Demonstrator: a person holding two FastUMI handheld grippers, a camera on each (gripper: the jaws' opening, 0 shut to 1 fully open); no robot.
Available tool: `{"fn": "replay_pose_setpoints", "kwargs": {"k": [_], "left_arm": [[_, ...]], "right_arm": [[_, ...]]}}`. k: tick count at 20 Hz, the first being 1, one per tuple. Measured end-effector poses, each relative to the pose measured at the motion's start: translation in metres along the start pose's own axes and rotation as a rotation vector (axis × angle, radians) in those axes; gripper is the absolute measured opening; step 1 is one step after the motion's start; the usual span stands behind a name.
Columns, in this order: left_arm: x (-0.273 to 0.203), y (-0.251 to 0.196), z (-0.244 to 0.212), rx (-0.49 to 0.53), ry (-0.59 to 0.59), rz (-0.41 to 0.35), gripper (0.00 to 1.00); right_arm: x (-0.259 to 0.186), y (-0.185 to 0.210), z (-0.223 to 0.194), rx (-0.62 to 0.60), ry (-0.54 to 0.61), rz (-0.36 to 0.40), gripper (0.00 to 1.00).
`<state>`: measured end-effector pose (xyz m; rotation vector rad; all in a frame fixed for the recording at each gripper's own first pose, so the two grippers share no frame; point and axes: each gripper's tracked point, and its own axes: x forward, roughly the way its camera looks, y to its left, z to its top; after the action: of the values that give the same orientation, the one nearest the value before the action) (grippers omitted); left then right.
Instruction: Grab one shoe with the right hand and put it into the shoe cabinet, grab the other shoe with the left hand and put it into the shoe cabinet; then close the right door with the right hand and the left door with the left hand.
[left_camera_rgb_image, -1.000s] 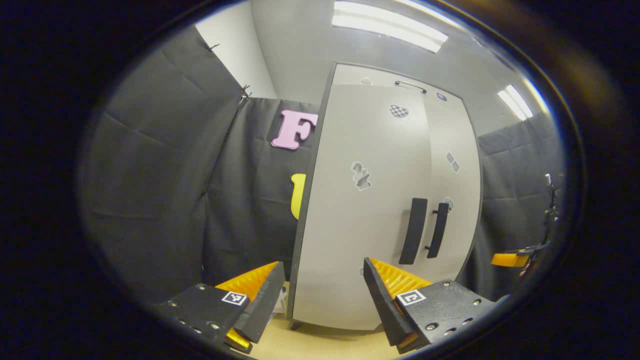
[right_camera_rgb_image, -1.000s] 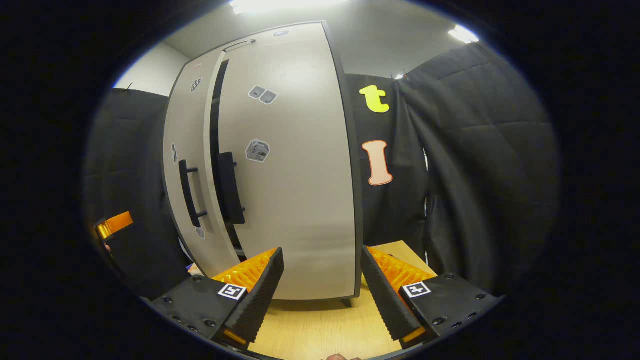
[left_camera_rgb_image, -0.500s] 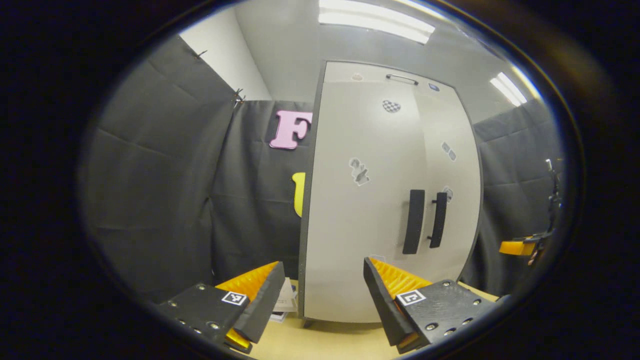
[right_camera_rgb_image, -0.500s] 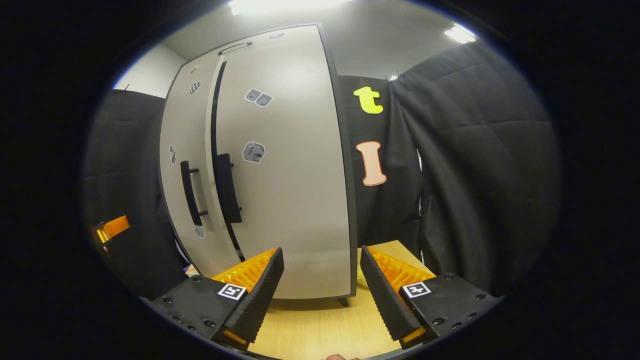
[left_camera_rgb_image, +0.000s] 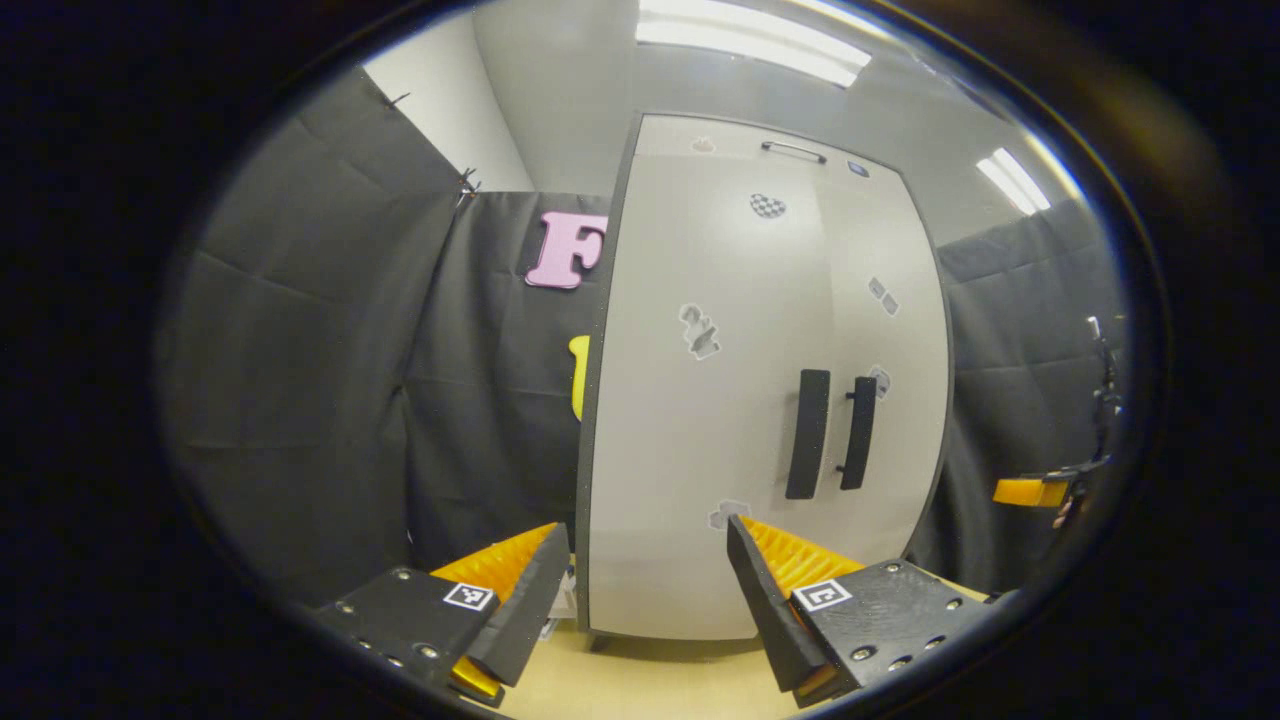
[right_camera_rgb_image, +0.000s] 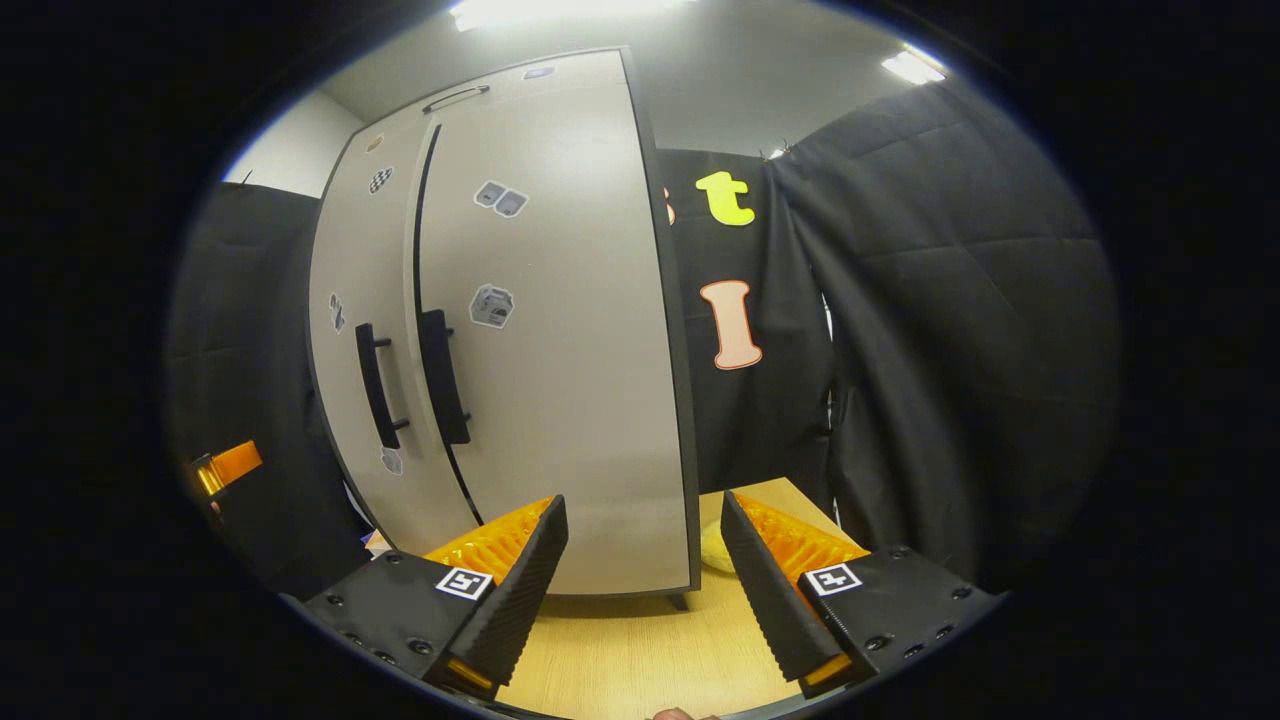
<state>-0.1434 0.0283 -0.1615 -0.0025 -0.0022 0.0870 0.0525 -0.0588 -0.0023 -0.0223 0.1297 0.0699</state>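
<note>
Shoe cabinet (left_camera_rgb_image: 740, 400) stands upright on the wooden table (right_camera_rgb_image: 640, 650), at 12 o'clock ahead of both tools. Left door (left_camera_rgb_image: 700, 420) sits flush in the left gripper view. In the right gripper view a thin dark gap runs along the inner edge of the right door (right_camera_rgb_image: 560, 380), by the two black handles (right_camera_rgb_image: 400, 375), so it may not be fully seated. No shoes outside, presumably inside.

Left gripper (left_camera_rgb_image: 645, 590): jaws wide, empty, clear of the cabinet. Right gripper (right_camera_rgb_image: 645, 565): jaws wide, empty, likewise clear.

Risk: calling the task done with the right door ajar (the gap could be mere viewing angle). Another push by an open finger could catch a handle and rock the cabinet.
</note>
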Motion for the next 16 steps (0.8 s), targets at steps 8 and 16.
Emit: {"fn": "replay_pose_setpoints", "kwargs": {"k": [8, 16], "left_arm": [[0.007, -0.008, -0.041, -0.022, 0.053, 0.016, 0.92], [0.012, -0.018, -0.057, 0.035, 0.089, 0.033, 0.95]], "right_arm": [[0.003, 0.005, -0.004, -0.060, 0.054, 0.025, 0.97], [0.018, 0.011, -0.006, -0.081, 0.104, 0.073, 0.98]]}}
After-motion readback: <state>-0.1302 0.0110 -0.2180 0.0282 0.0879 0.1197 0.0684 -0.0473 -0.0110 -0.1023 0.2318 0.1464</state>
